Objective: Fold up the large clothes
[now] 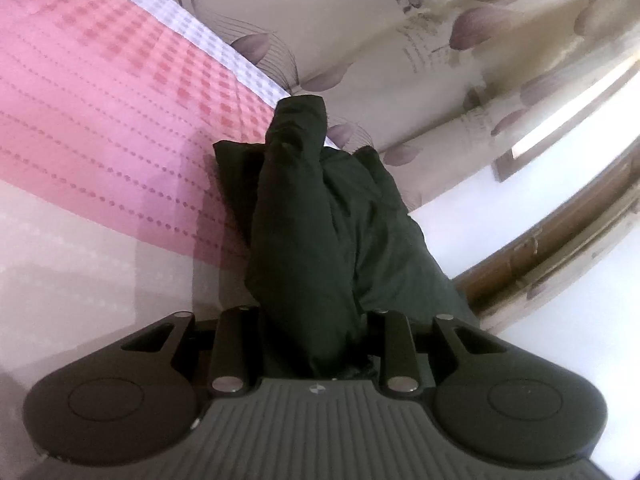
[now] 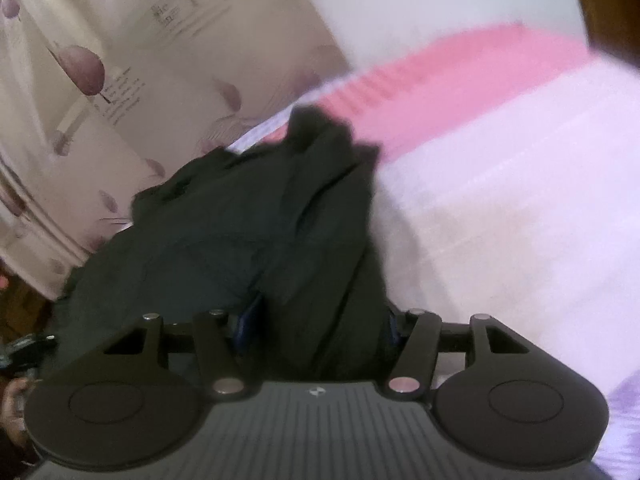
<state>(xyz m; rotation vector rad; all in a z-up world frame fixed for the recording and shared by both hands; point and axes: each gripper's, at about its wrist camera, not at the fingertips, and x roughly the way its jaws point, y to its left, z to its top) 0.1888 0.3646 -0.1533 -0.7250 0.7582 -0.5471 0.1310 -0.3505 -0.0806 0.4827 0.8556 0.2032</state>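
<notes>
Containers: can't see any in either view.

Dark garment (image 1: 320, 216) bunched and lifted off the bed, running from 6 o'clock up to centre in both wrist views. It hangs over the bed edge nearest the curtain.

Left gripper (image 1: 316, 340): clenched on a thick fold of the dark garment, cloth packed between the fingers and hiding the tips.

Right gripper (image 2: 320, 328): dark garment (image 2: 256, 232) sits between the fingers and fills the gap. Pads are hidden under cloth, so I can't tell if they press on it.

Obstructions: garment blocks the forward view of both cameras at 6 to 12 o'clock. Right view is motion-blurred.

Surroundings: bedspread (image 1: 100, 128), pink checked with dotted lines plus a pale band, at 9 to 11 o'clock in the left view; at 1 to 4 o'clock in the right view. Floral curtain (image 1: 400, 60) with purple leaves at 12 to 2 o'clock left view, 9 to 11 o'clock right view. Brown wooden frame (image 1: 560, 240) at 3 to 4 o'clock, white wall beside it.
</notes>
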